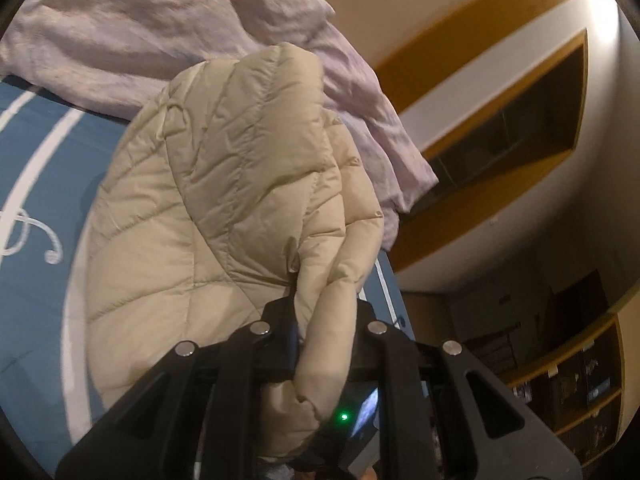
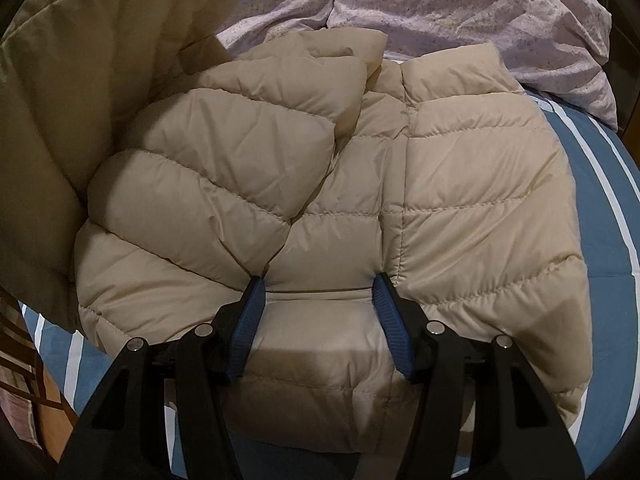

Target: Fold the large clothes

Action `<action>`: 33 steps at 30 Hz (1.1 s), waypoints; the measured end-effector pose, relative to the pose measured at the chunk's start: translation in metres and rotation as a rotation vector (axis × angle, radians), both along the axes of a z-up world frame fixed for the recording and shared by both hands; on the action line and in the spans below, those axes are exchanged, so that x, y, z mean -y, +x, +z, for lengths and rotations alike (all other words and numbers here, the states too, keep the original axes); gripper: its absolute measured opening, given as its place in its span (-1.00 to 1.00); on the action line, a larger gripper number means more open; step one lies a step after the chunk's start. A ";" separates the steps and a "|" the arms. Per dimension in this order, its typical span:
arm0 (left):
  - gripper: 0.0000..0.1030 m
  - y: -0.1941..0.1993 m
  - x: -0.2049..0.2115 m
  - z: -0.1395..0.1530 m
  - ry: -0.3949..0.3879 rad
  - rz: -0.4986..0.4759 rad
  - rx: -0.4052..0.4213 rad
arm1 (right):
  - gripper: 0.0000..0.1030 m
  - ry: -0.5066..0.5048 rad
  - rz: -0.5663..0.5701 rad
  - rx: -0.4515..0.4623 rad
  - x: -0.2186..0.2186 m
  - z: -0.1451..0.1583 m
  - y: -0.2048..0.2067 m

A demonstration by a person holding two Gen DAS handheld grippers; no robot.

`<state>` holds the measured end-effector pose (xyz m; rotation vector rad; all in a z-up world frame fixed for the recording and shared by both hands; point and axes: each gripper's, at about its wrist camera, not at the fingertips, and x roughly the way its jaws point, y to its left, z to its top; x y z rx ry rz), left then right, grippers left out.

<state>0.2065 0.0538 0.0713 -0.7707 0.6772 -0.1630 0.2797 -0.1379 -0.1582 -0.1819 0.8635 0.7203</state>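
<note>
Puffer jacket (image 2: 460, 200), beige and quilted, lies on the bed (image 2: 608, 264) near its edge, below the rumpled lilac bedding (image 2: 460, 4). My left fingers (image 1: 320, 320) are pinched on a bunched fold of it, lifted clear of the bed. My right fingers (image 2: 318, 292) stand half spread, pressing into the hem with padding bulging between them. Risks, in my judgement: slick shell slipping from the left pinch; trapped air springing the fold open; the raised part dragging the pinned half toward the bed's edge. No brand, label or legible writing found.
</note>
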 end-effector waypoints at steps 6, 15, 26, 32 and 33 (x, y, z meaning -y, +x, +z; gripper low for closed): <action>-0.71 0.019 0.021 -0.010 -0.005 -0.065 -0.028 | 0.13 0.010 0.000 -0.001 0.000 0.000 0.000; -0.71 0.045 0.046 -0.034 -0.022 -0.126 -0.099 | 0.13 0.037 0.003 -0.003 0.004 -0.001 -0.002; -0.65 0.080 0.079 -0.075 -0.026 -0.207 -0.225 | 0.13 0.149 -0.025 -0.053 0.035 0.004 -0.009; -0.11 0.083 0.095 -0.067 -0.004 -0.265 -0.234 | 0.13 0.169 -0.025 -0.055 0.052 0.013 -0.014; -0.05 0.081 0.095 -0.063 -0.001 -0.268 -0.226 | 0.13 0.173 -0.025 -0.052 0.056 0.015 -0.016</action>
